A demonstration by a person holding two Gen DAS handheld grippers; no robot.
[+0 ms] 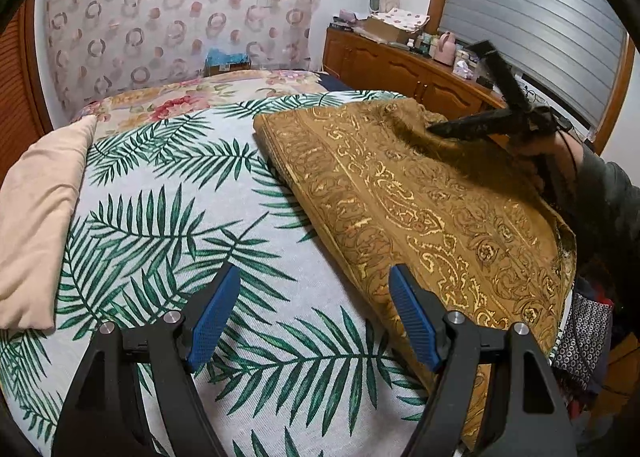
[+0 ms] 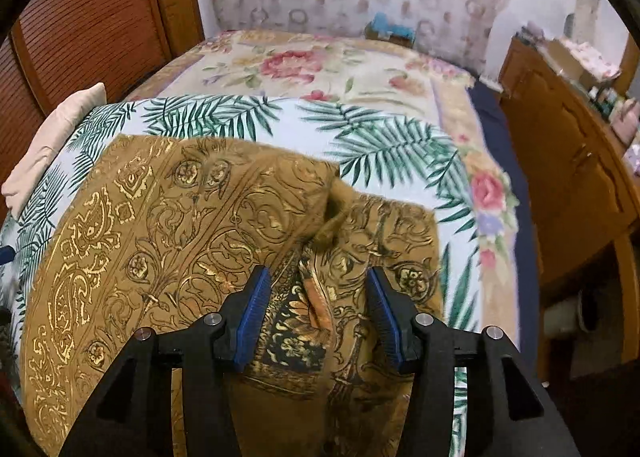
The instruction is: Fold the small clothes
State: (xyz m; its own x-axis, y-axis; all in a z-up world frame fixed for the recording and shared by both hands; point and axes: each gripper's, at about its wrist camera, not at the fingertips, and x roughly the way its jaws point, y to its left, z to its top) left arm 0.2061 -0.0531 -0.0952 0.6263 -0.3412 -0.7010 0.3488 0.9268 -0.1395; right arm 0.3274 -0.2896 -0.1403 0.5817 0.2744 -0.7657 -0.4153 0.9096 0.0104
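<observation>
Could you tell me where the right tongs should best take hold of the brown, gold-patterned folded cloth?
Probably the raised ridge of the brown, gold-patterned folded cloth that stands up between the open blue fingers of the right tongs. Come down from above, straddling it: the rest lies flat on the palm-leaf bedspread, offering little to pinch except its edges.

Soft, even indoor light fills both fisheye views, casting only faint shadows beneath the folded golden cloth on the palm-leaf bedspread. Straight lines bow strongly toward the dark, vignetted corners. The left wrist view is crisp, while motion blur smears the right wrist view, most along the wooden cabinet and the cloth's raised fold.
</observation>
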